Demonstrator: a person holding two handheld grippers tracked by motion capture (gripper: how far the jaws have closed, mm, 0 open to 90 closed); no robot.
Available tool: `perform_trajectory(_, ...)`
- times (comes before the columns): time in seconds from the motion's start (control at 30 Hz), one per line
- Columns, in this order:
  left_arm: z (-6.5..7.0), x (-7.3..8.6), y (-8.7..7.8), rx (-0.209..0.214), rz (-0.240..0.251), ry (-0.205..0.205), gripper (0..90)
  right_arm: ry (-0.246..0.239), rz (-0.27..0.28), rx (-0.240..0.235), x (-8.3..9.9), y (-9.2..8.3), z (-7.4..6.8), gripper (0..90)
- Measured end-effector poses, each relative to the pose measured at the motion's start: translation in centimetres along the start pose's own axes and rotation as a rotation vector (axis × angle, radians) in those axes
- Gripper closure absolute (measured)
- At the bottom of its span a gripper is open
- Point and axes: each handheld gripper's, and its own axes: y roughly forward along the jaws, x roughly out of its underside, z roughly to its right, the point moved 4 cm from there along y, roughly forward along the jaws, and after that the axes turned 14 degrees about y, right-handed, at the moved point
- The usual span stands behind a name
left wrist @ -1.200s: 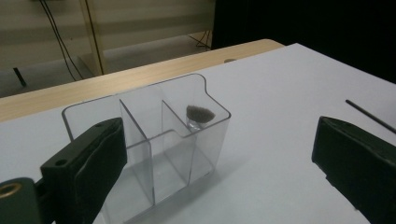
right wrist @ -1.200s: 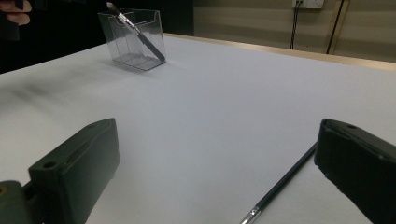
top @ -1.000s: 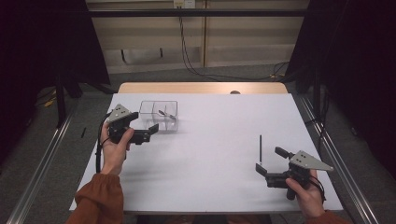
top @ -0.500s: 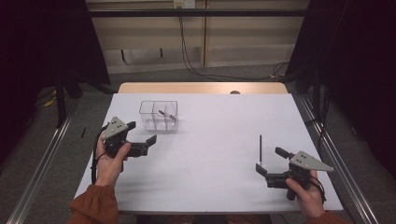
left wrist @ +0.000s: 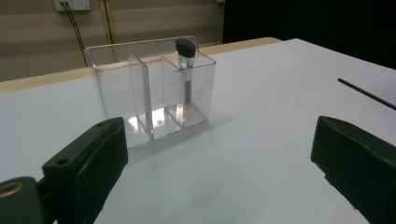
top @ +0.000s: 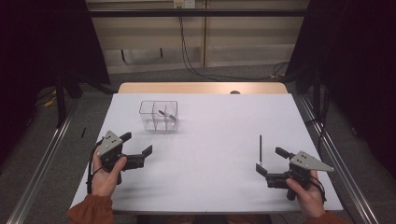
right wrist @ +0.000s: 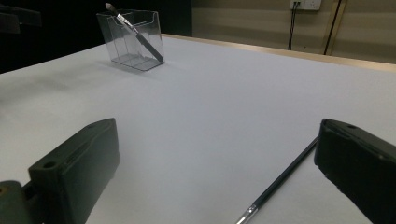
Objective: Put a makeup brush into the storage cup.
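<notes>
White rectangular table (top: 205,140): bears, toward its far left, a clear acrylic three-compartment organiser (top: 159,115) with a black-handled, dark-bristled makeup brush (top: 167,114) leaning in one end compartment. Left gripper (top: 138,148), jaws spread wide and empty, sits near the organiser; right gripper (top: 269,162), equally wide and empty, rests at the near right. A thin black pencil-like stick (top: 260,147) lies flat just beyond the right gripper.

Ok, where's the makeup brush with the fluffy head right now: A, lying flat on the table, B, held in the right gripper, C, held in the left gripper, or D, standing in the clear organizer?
D: the makeup brush stands head-up in an end compartment of the clear organizer, while the left gripper is open with nothing between its jaws.
</notes>
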Motion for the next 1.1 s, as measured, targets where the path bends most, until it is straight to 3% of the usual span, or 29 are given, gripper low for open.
perform_trajectory(0.3,0.2,0.6,-1.4,0.002,0.032,-0.013,4.0,-0.001,-0.001,0.005,0.0,0.1,0.0,0.1)
perform_trajectory(0.37,0.3,0.7,-1.5,0.003,0.026,0.006,3.8,0.001,0.000,0.008,0.0,0.1,0.0,0.1)
perform_trajectory(0.47,0.3,0.9,-1.8,0.019,0.030,0.003,3.8,0.008,0.003,0.018,0.0,0.0,0.1,0.1)
perform_trajectory(0.67,0.6,1.4,-2.7,0.010,0.027,-0.019,3.0,0.011,0.010,0.023,0.0,-0.3,0.1,0.1)
perform_trajectory(0.73,0.8,1.6,-3.1,0.028,0.031,-0.031,2.5,0.011,0.011,0.020,0.0,-0.3,0.1,0.1)
perform_trajectory(1.1,1.0,1.8,-3.8,0.015,0.023,-0.012,2.1,0.008,0.016,0.021,-0.1,-0.6,0.2,0.1)
